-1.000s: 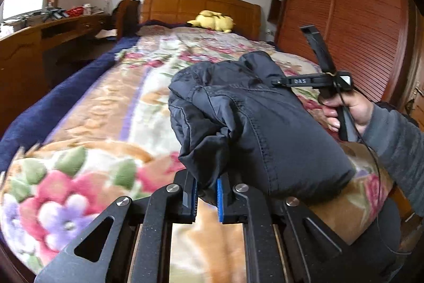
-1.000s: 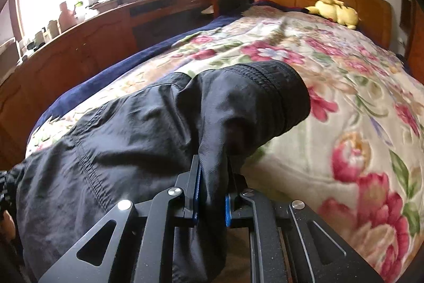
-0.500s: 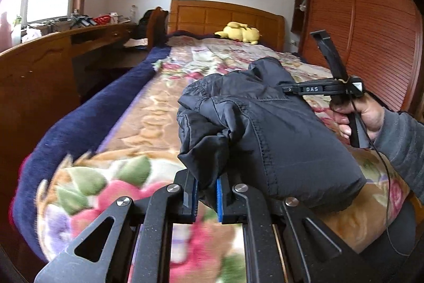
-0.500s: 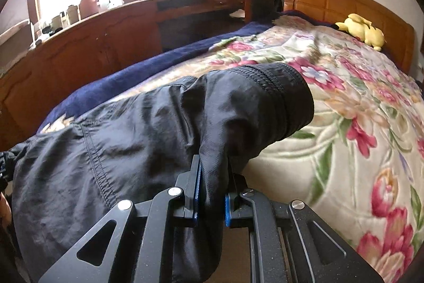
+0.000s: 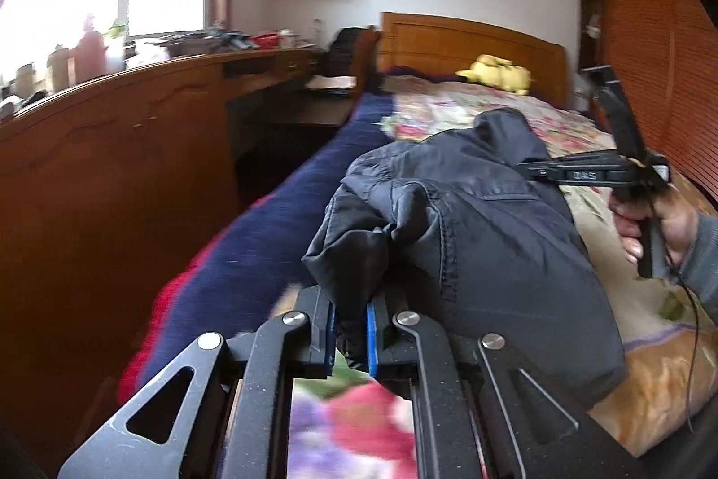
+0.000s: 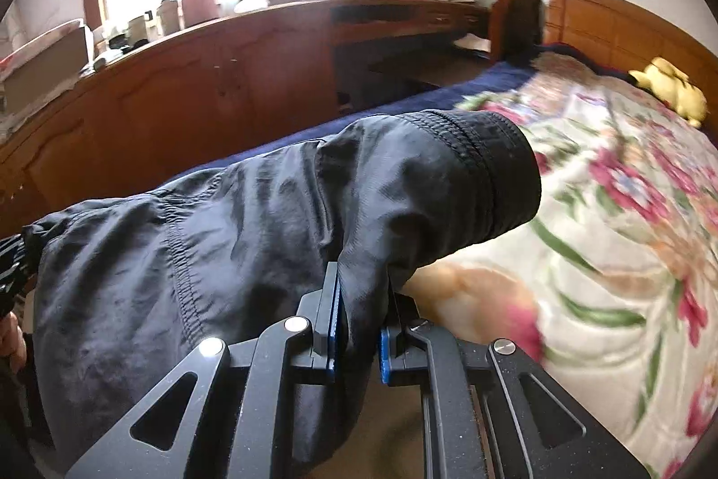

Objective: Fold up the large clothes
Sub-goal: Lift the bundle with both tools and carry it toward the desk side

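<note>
A folded dark navy jacket is held up above the flowered bed cover. My left gripper is shut on a bunched edge of the jacket at its near left end. My right gripper is shut on the jacket just below a ribbed cuff. In the left wrist view the right gripper is seen from the side at the jacket's far right end, with the hand holding it.
A long wooden desk with bottles and clutter runs along the left under a bright window. A dark blue blanket hangs over the bed's left side. A yellow plush toy lies by the wooden headboard. A wooden wardrobe stands at the right.
Both grippers have swung to the left with the jacket still held. The desk and window now fill more of both views. The grips have not changed.
</note>
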Available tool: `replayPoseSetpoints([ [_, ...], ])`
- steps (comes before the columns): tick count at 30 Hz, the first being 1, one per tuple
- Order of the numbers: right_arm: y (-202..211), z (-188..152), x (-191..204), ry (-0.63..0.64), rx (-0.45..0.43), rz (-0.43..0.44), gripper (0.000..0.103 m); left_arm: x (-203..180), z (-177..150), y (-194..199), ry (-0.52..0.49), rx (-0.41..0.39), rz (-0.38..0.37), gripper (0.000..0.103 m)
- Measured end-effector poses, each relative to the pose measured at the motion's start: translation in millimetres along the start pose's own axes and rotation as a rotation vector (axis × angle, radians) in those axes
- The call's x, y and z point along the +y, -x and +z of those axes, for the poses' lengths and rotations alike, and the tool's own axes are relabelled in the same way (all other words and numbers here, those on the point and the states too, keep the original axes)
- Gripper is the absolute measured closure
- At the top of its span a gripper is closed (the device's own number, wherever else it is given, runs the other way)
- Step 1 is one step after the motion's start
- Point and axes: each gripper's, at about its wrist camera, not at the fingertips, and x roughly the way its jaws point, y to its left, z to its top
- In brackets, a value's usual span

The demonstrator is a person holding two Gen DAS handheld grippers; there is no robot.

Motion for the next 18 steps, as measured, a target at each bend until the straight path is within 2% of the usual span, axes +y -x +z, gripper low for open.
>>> replayPoseSetpoints([
  [6,-16,17,28,0.058,-0.026,0.039,0.09,44,-3,5,0.065,-0.008,0.08,0.093],
  [12,-32,24,36,0.107,-0.037,0.062,0.09,65,-15,10,0.091,-0.003,0.143,0.093],
  [15,-36,17,38,0.127,-0.028,0.055,0.09,69,-24,4,0.098,0.024,0.159,0.093],
  [18,-47,12,33,0.111,0.012,-0.003,0.088,74,-32,-4,0.101,0.046,0.172,0.093],
])
